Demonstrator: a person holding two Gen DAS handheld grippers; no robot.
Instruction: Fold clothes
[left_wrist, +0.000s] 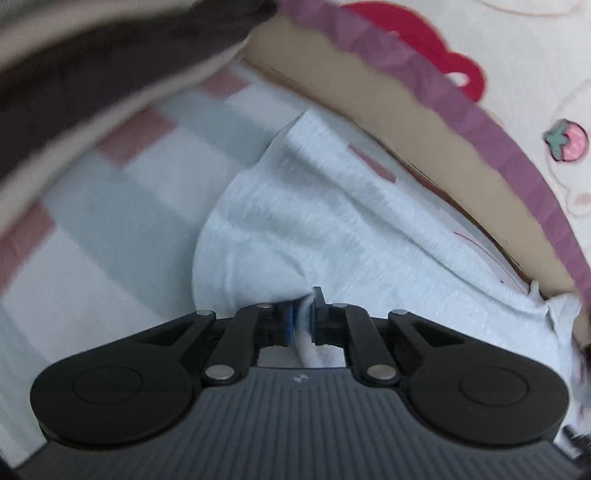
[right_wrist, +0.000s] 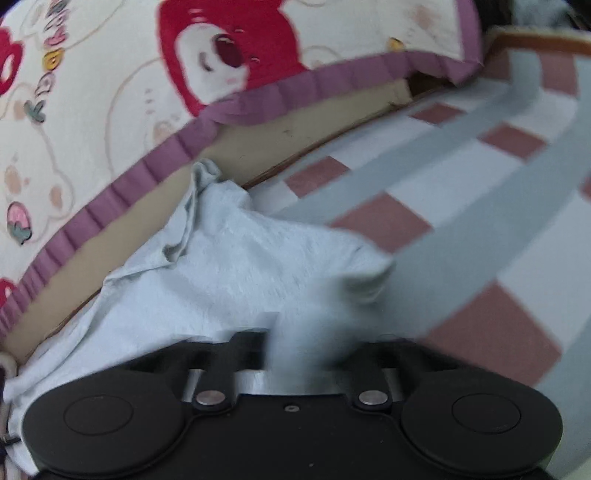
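Pinching the pale grey garment (left_wrist: 332, 221), the left hand-held gripper (left_wrist: 303, 317) grips its edge; the right hand-held gripper (right_wrist: 306, 343), blurred, probably does too—lift evenly, keeping it taut.

The left gripper (left_wrist: 303, 314) pinches a fold of the pale grey garment (left_wrist: 314, 221), which lies on a checked sheet (left_wrist: 110, 192). Beyond runs a blanket (left_wrist: 517, 74), purple-edged, slightly blurred.
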